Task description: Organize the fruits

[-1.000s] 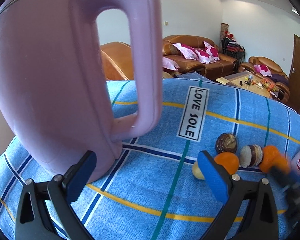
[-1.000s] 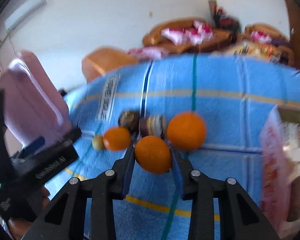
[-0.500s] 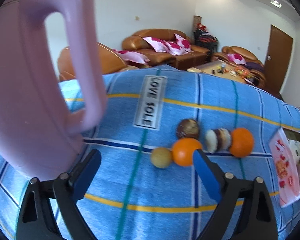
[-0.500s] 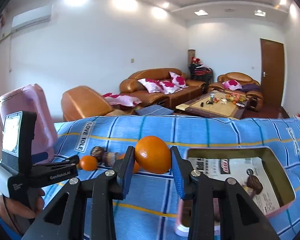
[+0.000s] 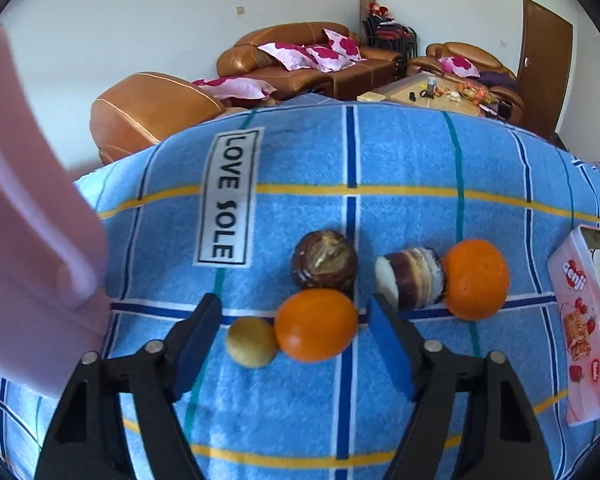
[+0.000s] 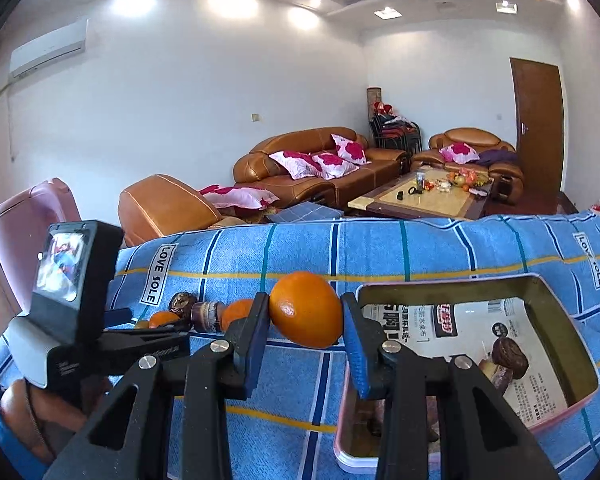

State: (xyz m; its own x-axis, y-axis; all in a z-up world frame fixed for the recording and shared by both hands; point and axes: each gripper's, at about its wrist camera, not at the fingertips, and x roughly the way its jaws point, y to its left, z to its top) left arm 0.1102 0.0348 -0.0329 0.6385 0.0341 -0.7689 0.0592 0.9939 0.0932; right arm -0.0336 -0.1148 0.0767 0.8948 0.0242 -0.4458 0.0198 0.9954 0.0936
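Observation:
My right gripper (image 6: 305,314) is shut on an orange (image 6: 306,309) and holds it above the cloth, just left of the open pink tin (image 6: 556,412). My left gripper (image 5: 294,320) is open, its jaws on either side of a second orange (image 5: 316,330) and a small yellow-brown fruit (image 5: 251,341) on the blue cloth. Behind them lie a dark brown round fruit (image 5: 324,266), a cut brown-and-white fruit (image 5: 412,278) and a third orange (image 5: 475,279). The tin's side shows in the left wrist view (image 5: 580,320).
A tall pink jug (image 5: 28,240) stands at the left, close to my left gripper. The blue striped cloth (image 5: 400,160) covers the table. The left gripper's body (image 6: 72,312) shows in the right wrist view. The tin holds a dark pastry-like item (image 6: 508,354).
My right gripper lifted the orange off the cloth and carried it right, beside the tin. My left gripper swung right, away from the jug, and closed in on the fruit row.

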